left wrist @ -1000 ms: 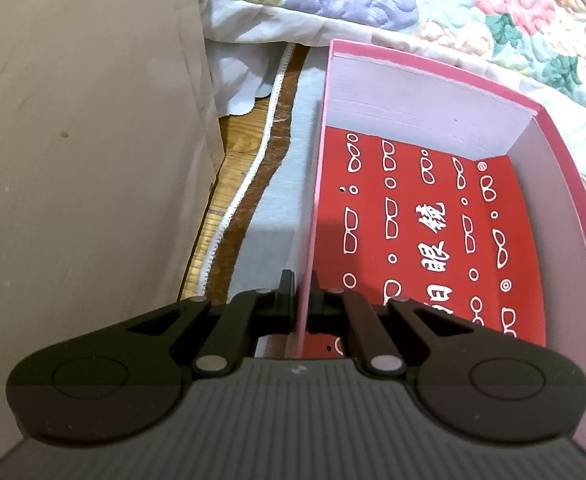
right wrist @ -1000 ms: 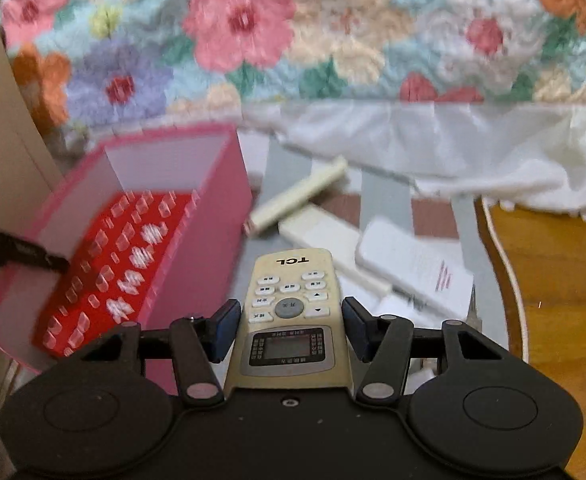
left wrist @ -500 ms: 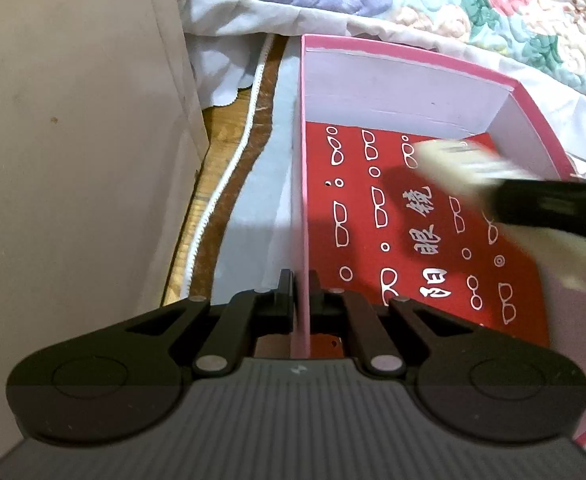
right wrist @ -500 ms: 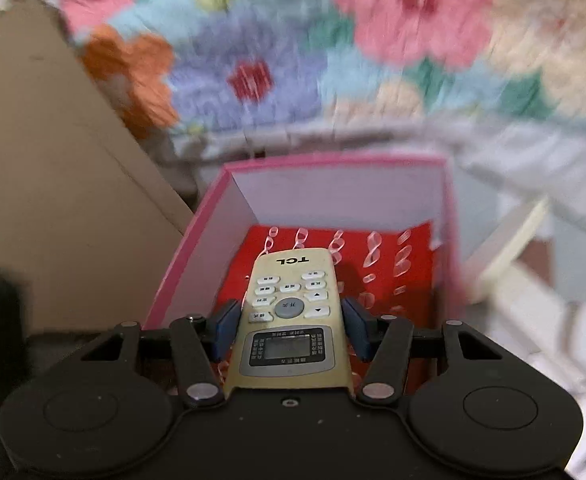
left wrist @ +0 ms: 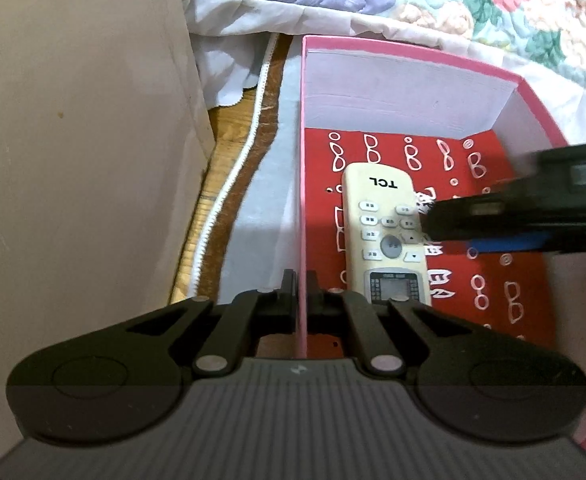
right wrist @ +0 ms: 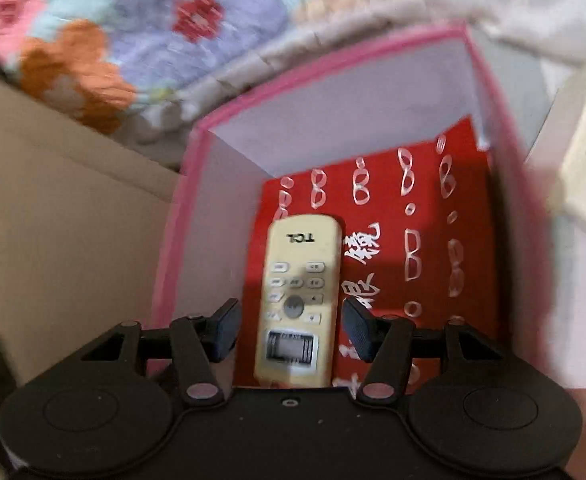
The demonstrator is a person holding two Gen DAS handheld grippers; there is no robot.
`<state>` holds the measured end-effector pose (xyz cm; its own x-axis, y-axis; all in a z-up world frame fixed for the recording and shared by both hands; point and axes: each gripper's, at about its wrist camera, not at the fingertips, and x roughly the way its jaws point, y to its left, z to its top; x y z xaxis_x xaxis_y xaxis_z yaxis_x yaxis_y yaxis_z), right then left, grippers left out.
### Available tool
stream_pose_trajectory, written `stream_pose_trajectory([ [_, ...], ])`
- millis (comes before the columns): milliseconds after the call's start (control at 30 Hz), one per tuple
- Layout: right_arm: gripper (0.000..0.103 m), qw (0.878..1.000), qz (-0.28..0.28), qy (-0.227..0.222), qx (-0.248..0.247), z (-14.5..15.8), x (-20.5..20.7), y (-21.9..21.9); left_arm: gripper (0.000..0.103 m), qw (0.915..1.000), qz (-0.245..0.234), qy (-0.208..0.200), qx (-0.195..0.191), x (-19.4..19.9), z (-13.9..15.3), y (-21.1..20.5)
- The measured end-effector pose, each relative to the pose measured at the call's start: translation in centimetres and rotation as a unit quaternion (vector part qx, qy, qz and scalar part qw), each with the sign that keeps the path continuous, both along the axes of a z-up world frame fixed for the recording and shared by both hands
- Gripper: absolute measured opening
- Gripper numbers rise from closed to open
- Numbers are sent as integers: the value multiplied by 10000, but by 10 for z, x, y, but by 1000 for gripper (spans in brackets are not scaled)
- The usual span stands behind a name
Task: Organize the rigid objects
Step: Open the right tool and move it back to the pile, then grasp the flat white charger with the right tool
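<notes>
A: Right wrist view is showing the cream plastic TCL remote control (right wrist: 299,300) lying flat, buttons up, on the red printed floor of the pink-walled cardboard box (right wrist: 333,68). The right gripper (right wrist: 291,330) is hanging over it with its fingers (right wrist: 225,330) spread wide, one on each side of the remote and neither touching it, so it is gripping nothing.

B: And the left gripper (left wrist: 301,292)?

A: Its fingers are pinching the box's left wall, closed tight on the thin pink card. From that side the remote (left wrist: 385,240) is lying just to the right of those fingers, close to the wall, with the right gripper's black body (left wrist: 533,212) reaching in above it.

B: So how should the withdrawal be going?

A: I am judging that the right gripper should be lifting straight up and back with the fingers kept wide, so no pad is catching the remote's edge and dragging it. The left fingers should be holding the wall steady, since light card could be flexing or tipping.

B: What else is waiting?

A: Pale, blurred rectangular pieces (right wrist: 577,148) are lying outside the box, beyond the right finger; I cannot tell what they are.
</notes>
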<state>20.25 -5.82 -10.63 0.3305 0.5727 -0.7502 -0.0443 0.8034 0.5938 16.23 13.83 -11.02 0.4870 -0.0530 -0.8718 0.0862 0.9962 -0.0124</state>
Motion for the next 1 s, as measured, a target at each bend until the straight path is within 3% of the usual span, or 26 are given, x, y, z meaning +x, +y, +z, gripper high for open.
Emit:
stream_pose_trajectory([
  [100, 62, 9991, 219, -348, -73, 35, -28, -21, 2, 10000, 50, -44, 36, 5, 4, -1],
  [233, 63, 9931, 222, -891, -731, 72, -70, -65, 2, 9999, 136, -35, -44, 11, 6, 1],
  [300, 69, 9868, 147, -1179, -1100, 83, -85, -86, 2, 9998, 173, -9, -23, 11, 6, 0],
  [367, 70, 9813, 9, -1232, -1480, 86, -93, -108, 3, 9997, 222, 39, 2, 12, 6, -1],
  [500, 70, 9808, -295, -694, -1796, 78, -100, -144, 5, 9986, 365, 382, -5, 15, 5, -2],
  [600, 70, 9863, -633, -245, -1502, 67, -105, -169, 7, 9952, 556, 768, -255, 13, 6, 4],
  [733, 70, 9843, -964, 152, -1472, 44, -107, -182, 7, 9948, 511, 848, -234, 6, 8, 4],
  [900, 75, 9747, -1004, -85, -1995, 14, -132, -174, 7, 9954, 438, 782, -332, -1, 4, 8],
  [1000, 75, 9626, -419, -197, -2668, -5, -139, -165, 8, 9957, 402, 735, -386, -1, 0, 15],
])
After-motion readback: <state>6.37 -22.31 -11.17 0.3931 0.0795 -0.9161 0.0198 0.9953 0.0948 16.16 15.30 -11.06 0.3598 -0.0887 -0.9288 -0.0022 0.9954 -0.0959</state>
